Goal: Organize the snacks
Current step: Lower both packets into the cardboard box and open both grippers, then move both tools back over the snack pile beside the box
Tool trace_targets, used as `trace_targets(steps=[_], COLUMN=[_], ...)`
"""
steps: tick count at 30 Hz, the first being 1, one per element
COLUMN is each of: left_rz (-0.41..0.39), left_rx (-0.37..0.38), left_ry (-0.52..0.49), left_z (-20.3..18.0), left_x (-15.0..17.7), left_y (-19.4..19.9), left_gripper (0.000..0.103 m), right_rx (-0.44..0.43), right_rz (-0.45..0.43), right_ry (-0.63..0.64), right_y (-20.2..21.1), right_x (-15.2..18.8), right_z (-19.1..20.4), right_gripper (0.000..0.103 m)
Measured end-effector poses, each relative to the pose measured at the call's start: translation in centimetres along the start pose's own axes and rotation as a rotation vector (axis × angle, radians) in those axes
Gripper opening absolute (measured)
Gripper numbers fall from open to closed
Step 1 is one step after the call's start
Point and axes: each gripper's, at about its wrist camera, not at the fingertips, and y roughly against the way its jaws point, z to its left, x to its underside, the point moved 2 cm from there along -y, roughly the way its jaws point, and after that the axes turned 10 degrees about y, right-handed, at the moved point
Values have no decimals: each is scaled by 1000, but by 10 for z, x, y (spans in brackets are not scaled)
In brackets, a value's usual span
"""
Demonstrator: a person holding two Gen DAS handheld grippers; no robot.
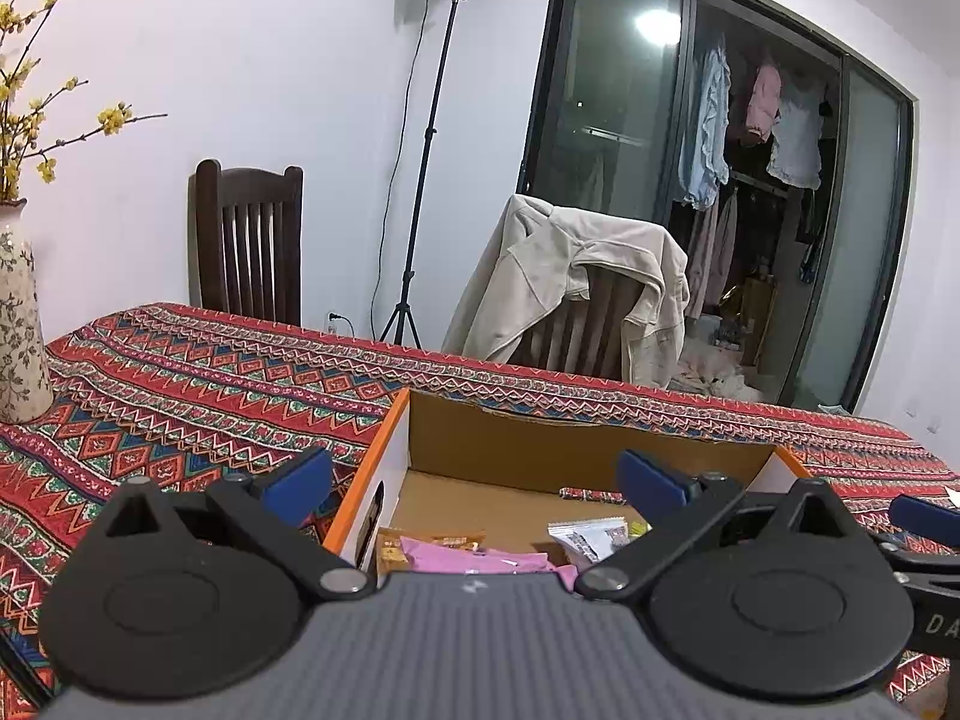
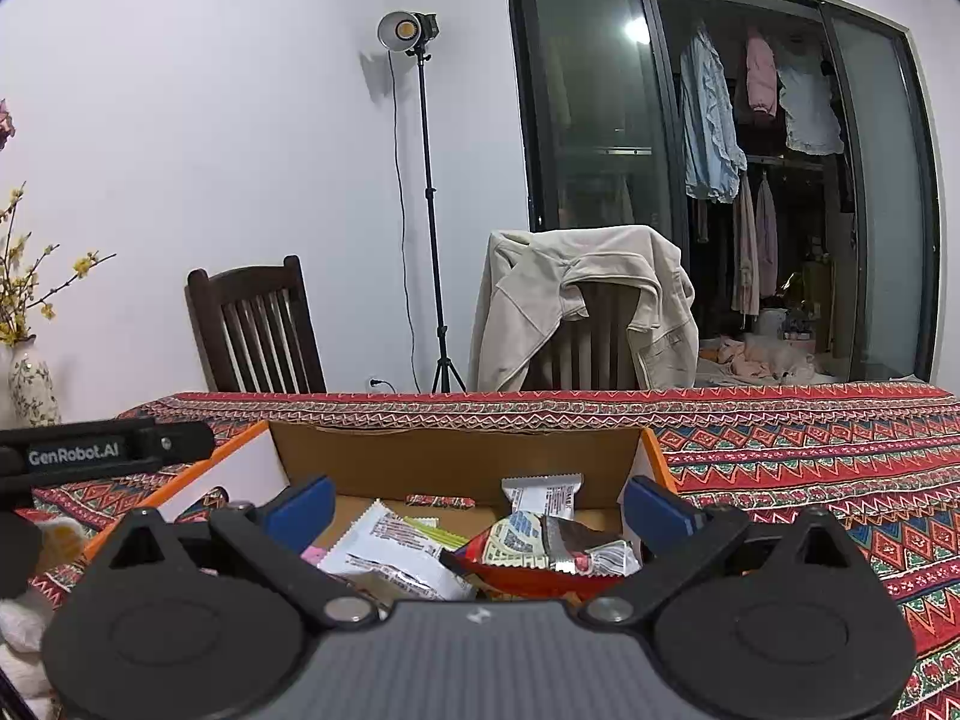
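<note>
An open cardboard box [image 1: 540,438] with orange rims sits on the patterned tablecloth; it also shows in the right wrist view [image 2: 456,450]. Inside lie several snack packets: a pink packet [image 1: 474,558], a white packet [image 1: 591,534], a white wrapper [image 2: 396,546], a red packet [image 2: 528,564] and an upright white bar [image 2: 543,492]. My left gripper [image 1: 474,480] is open and empty above the box's near left side. My right gripper [image 2: 477,510] is open and empty above the box's near edge.
A floral vase [image 1: 18,324] with yellow flowers stands at the table's left. Two chairs stand behind the table, one dark wood [image 1: 249,246], one draped with a beige jacket [image 1: 576,294]. A light stand [image 1: 420,180] is by the wall.
</note>
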Motion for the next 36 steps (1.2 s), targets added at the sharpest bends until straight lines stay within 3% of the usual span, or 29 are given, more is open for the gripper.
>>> trace_targets(steps=[21, 28, 36], left_rz=[2, 5, 72], left_rx=[22, 26, 27], left_ry=[-18, -45, -50], left_z=[-11, -2, 23], left_x=[-15, -2, 27], left_y=[65, 93, 113], left_gripper=[103, 103, 103], right_rx=[-25, -38, -62], right_rz=[-28, -14, 36], right_ry=[-7, 15, 48], right_y=[62, 91, 117], right_x=[-26, -14, 13], right_z=[5, 10, 27], right_gripper=[103, 103, 103])
